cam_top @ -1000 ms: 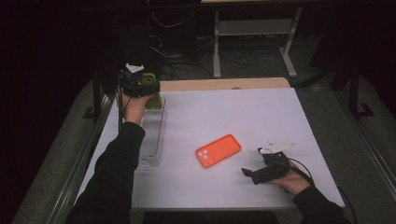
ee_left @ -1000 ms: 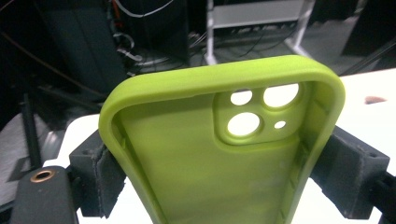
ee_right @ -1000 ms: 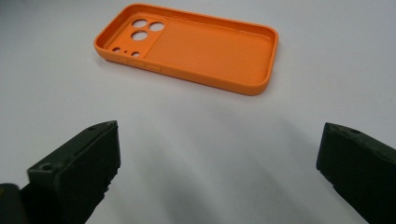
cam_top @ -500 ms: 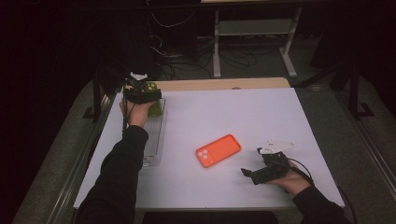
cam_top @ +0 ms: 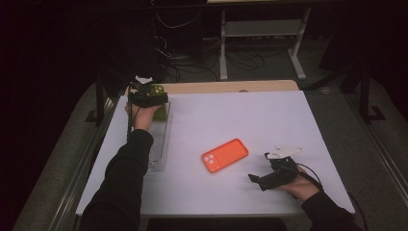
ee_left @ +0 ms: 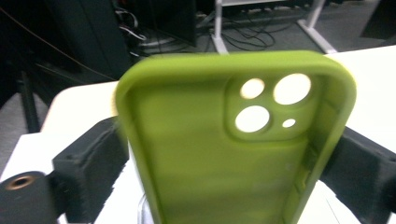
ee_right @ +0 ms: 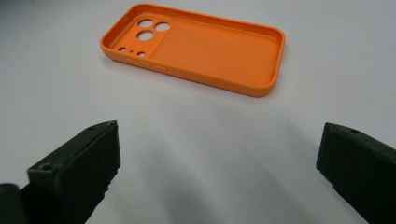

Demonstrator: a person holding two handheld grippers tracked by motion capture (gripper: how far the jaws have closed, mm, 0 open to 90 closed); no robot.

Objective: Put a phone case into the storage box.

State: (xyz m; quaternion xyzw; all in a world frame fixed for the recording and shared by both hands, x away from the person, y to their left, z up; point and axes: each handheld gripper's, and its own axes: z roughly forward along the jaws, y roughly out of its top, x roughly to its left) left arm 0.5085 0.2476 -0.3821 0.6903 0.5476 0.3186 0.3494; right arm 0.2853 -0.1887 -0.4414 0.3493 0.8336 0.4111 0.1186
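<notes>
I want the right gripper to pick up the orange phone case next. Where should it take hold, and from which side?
Probably across the two long side walls of the orange phone case, near the middle, coming down from above. It lies flat on the white table with its open side up, so only the thin raised rim offers purchase. The right gripper already faces it with jaws wide apart and nothing between them.

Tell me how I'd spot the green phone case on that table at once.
Start at the white table and go to its far left corner, where a clear tray lies along the edge. Between the left gripper's jaws, which have just been opening, stands the green phone case. The orange phone case lies flat mid-table.
</notes>
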